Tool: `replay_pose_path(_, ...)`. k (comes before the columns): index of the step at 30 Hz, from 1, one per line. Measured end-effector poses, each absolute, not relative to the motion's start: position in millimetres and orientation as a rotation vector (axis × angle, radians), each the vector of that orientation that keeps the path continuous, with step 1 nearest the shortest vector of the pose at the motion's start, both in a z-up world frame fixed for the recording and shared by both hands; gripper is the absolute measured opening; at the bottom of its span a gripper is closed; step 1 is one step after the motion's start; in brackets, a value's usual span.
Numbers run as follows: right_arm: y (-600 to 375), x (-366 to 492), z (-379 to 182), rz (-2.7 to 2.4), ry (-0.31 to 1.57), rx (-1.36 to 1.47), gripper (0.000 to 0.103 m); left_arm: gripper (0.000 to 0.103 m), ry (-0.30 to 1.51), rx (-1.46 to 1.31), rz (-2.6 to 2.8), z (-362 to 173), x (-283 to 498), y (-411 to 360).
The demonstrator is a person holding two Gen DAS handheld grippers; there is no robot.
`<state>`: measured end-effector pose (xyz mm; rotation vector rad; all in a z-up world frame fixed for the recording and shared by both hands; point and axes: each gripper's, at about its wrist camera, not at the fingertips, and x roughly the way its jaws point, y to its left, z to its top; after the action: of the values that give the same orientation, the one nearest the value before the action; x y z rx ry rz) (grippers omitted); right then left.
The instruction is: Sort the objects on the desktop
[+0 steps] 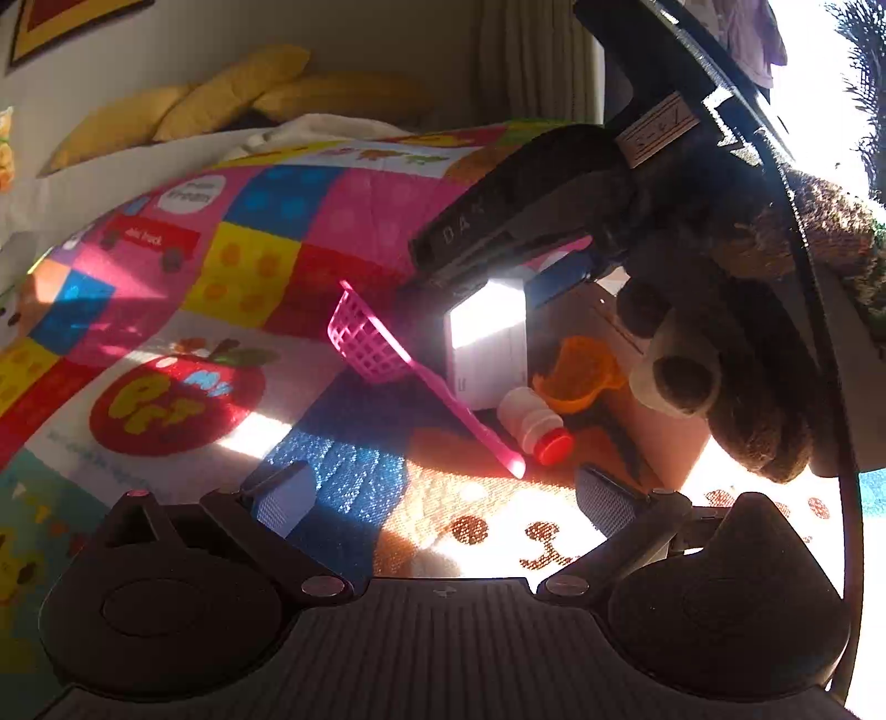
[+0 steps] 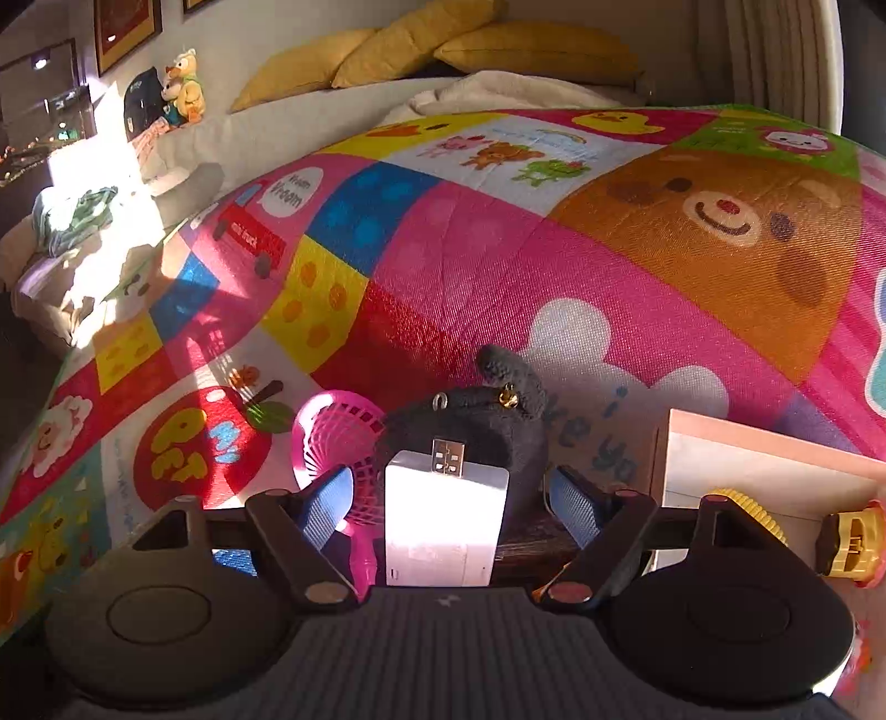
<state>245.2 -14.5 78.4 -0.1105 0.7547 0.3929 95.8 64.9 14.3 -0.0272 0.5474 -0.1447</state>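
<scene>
A bright patchwork play mat (image 2: 554,266) covers the surface, lit by hard patches of sun. Behind it are yellow cushions (image 2: 443,50), a cream blanket and framed pictures on the wall; plush toys (image 2: 183,88) sit far off to the left.

The mat's print reads "Vroom Vroom" above a red truck, and "Pet" on a red apple. In the left wrist view the other gripper's black arm shows the letters "DAS".

The left gripper (image 1: 443,498) stands wide open with nothing between its pads. Ahead of its jaws lie a pink fly swatter (image 1: 398,365), a small white bottle with a red cap (image 1: 534,426), a white box (image 1: 487,343) and an orange cup (image 1: 581,374); a brown plush dog (image 1: 720,354) hangs to the right.

The right gripper (image 2: 448,504) is partly open. A white charger with a USB plug (image 2: 446,515) sits between its pads, with a gap on each side. A black plush (image 2: 470,421) lies just beyond and a pink fan (image 2: 338,437) just left. A pale box (image 2: 764,471) holding a yellow toy (image 2: 853,543) is to the right.
</scene>
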Motion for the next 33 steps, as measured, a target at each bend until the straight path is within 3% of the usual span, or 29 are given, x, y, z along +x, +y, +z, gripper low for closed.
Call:
replay_pose_path(1,-13.8,248.1,73.9,0.396,0.783,-0.118,0.052,0.102,0.547,-0.030,-0.145,14.4,95.4,65.4)
replay_pose_path(5,-27.3,233.0,83.2,0.403,0.758,-0.128,0.049,0.102,0.540,-0.026,-0.147,14.8,94.2,63.6)
replay_pose_path(10,-79.2,168.5,129.7,0.454,0.622,-0.092,0.049,0.102,0.535,0.038,-0.166,15.3,93.5,52.0)
replay_pose_path(14,-130.3,112.7,143.8,0.466,0.626,-0.049,0.049,0.101,0.533,0.065,-0.199,16.8,97.2,40.5)
replay_pose_path(18,-180.2,73.6,125.6,0.436,0.744,0.054,0.049,0.081,0.543,0.092,-0.219,20.4,103.6,24.6)
replay_pose_path(24,-235.8,56.8,75.7,0.304,0.872,0.250,0.050,0.080,0.539,0.140,-0.230,23.2,116.7,-0.1)
replay_pose_path(27,-249.3,47.1,68.1,0.258,0.796,0.286,0.055,0.073,0.545,0.170,-0.212,22.3,127.8,-9.8)
replay_pose_path(29,-254.6,39.3,65.0,0.223,0.729,0.289,0.068,0.068,0.562,0.186,-0.194,19.1,136.6,-12.8)
replay_pose_path(33,-263.4,35.3,52.9,0.203,0.705,0.338,0.070,0.063,0.599,0.172,-0.169,11.9,148.2,-10.1)
